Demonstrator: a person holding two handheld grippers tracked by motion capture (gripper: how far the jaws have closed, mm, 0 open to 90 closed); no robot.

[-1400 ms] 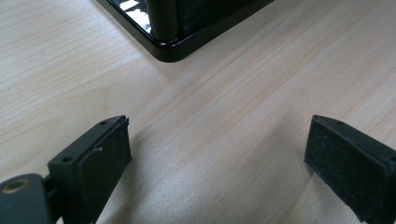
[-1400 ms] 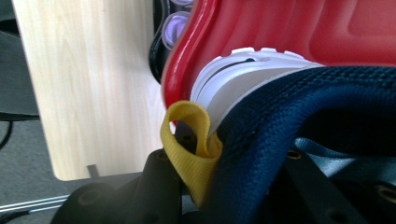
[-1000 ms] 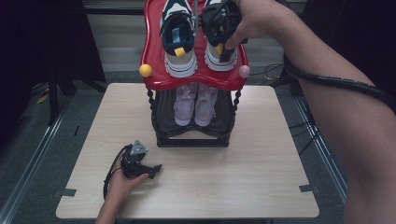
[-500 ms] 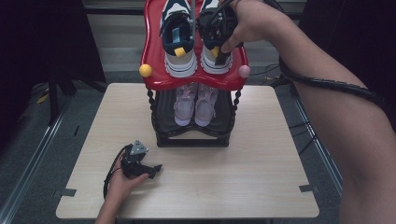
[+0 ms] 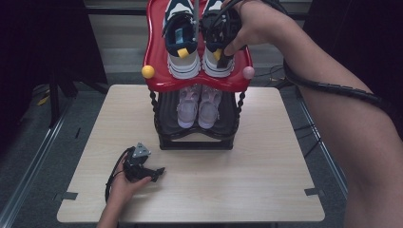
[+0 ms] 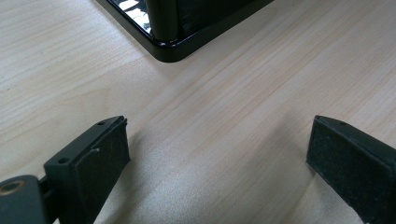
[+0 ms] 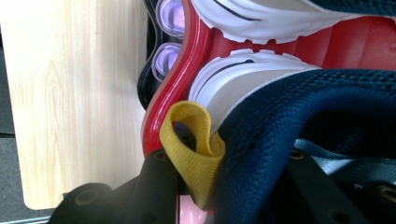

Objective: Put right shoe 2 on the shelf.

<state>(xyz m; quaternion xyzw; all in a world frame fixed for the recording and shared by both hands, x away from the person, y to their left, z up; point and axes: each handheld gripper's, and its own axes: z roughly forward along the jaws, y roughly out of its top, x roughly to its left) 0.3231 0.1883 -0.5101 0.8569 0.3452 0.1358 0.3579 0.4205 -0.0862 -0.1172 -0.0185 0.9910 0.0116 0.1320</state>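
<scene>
The wooden table (image 5: 266,190) carries a two-level shoe rack (image 5: 197,140), its red top shelf (image 5: 154,57) holding a navy and white pair. The right gripper (image 5: 223,45) is up there, jaws clamped on the heel collar of the right-hand shoe (image 5: 216,66), beside its yellow pull loop (image 7: 194,144). Pink shoes (image 5: 197,107) sit on the lower level. The left gripper (image 5: 142,168) rests on the table near the rack's foot, jaws wide apart.

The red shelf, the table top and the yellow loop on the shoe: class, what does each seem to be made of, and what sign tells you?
Red shelf: probably hard plastic or lacquer, since its smooth rim shines with highlights.
Table top: pale wood or wood-look laminate; it shows fine grain lines and a dull sheen.
Yellow loop: woven fabric tape, matt, folded over softly.
</scene>
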